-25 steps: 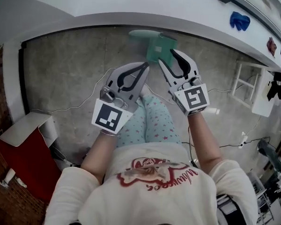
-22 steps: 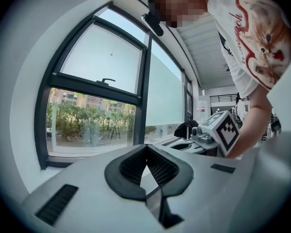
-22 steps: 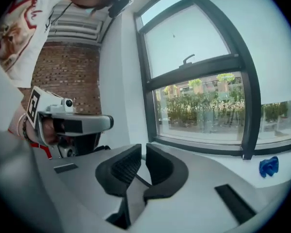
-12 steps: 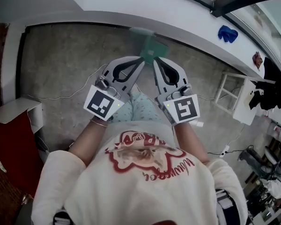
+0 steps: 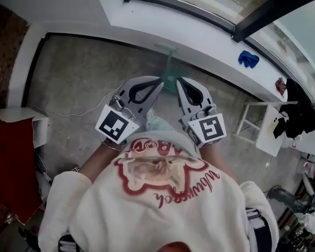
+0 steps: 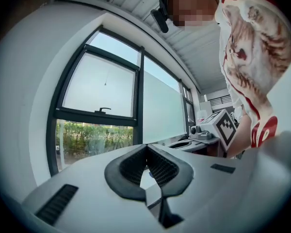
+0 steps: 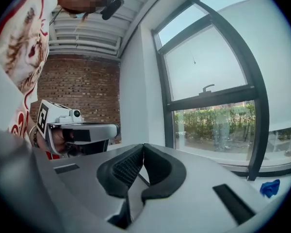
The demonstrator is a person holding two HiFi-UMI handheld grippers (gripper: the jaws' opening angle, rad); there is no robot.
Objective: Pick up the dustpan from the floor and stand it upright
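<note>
Both clenched empty: left gripper (image 5: 158, 81), right gripper (image 5: 179, 82); dustpan (image 5: 170, 71) (blurred) half hidden behind them.

Clear passage: bare grey floor (image 5: 79, 72) left of centre. Ahead, the white window ledge (image 5: 147, 25) blocks travel, with the green dustpan (image 5: 171, 73) standing against it. A red cabinet (image 5: 10, 161) bounds the left side, a white rack (image 5: 262, 127) the right
</note>
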